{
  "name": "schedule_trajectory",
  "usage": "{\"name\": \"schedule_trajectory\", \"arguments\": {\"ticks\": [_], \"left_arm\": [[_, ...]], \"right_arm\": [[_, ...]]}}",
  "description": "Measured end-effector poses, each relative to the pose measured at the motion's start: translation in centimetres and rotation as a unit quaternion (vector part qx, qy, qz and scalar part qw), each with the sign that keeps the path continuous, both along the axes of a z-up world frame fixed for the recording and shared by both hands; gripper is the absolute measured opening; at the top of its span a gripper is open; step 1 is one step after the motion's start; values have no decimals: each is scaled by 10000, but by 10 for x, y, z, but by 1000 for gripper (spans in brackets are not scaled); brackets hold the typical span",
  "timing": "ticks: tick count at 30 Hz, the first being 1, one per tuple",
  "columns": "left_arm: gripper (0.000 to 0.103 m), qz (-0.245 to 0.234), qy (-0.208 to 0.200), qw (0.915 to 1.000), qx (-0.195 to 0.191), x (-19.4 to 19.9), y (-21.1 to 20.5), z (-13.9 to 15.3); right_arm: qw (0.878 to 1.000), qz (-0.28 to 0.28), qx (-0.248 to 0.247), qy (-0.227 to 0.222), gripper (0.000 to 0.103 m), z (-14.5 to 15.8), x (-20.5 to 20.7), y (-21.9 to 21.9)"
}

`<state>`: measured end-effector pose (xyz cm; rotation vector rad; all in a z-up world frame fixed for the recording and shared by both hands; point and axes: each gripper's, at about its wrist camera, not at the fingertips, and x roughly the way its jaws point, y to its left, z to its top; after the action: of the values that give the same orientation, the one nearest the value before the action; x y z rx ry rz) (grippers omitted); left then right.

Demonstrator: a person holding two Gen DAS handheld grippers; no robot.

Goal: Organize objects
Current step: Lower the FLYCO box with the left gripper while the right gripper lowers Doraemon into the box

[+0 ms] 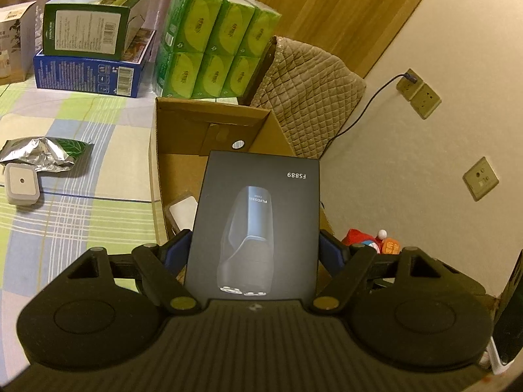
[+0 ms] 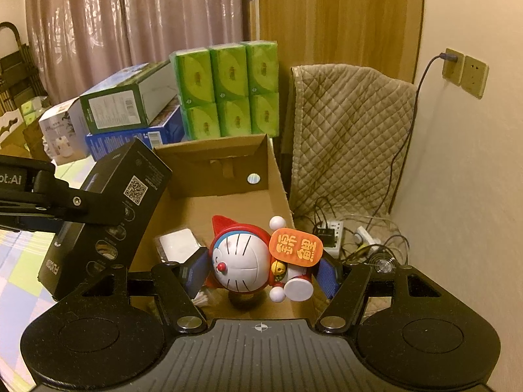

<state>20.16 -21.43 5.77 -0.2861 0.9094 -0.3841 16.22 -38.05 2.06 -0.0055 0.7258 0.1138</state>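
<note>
The open brown cardboard box (image 2: 228, 196) on the checked bedsheet (image 1: 65, 202) holds a white square packet (image 2: 178, 245). Above it, the left hand-held gripper (image 1: 253, 254) clamps a black shaver carton (image 1: 258, 225) printed "FS889"; the right hand-held gripper (image 2: 261, 272) grips a red-and-white cat figurine (image 2: 242, 261). Green tissue packs (image 2: 228, 91) stand behind.

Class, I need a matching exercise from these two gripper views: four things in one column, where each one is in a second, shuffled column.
1. black shaver box
2. cat figurine
3. foil packet
4. green tissue packs

A. lying on the checked sheet
B. in the right gripper
C. stacked behind the cardboard box
D. in the left gripper

Pairs: 1-D, 2-B, 3-A, 4-C
</note>
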Motion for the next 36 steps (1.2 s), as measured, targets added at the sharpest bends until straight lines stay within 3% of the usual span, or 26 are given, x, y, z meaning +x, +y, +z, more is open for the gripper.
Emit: {"name": "schedule_trajectory", "arguments": {"ticks": [11,14,30,36], "left_arm": [[78,66,15,9999,-76,19,-4,-13],[83,55,-39,10000,73,24,-5,-14],[84,308,-110,9995,37,10,33,-13],[84,334,-167,9993,43,6,39,-10]], "right_arm": [[9999,-11,27,135,64,-12,10,1],[9999,-17,31,138,64,-13,9,0],[9998,36,153,112,64,-8,7,12],[9979,77,647,50,64,-4,9,9]]}}
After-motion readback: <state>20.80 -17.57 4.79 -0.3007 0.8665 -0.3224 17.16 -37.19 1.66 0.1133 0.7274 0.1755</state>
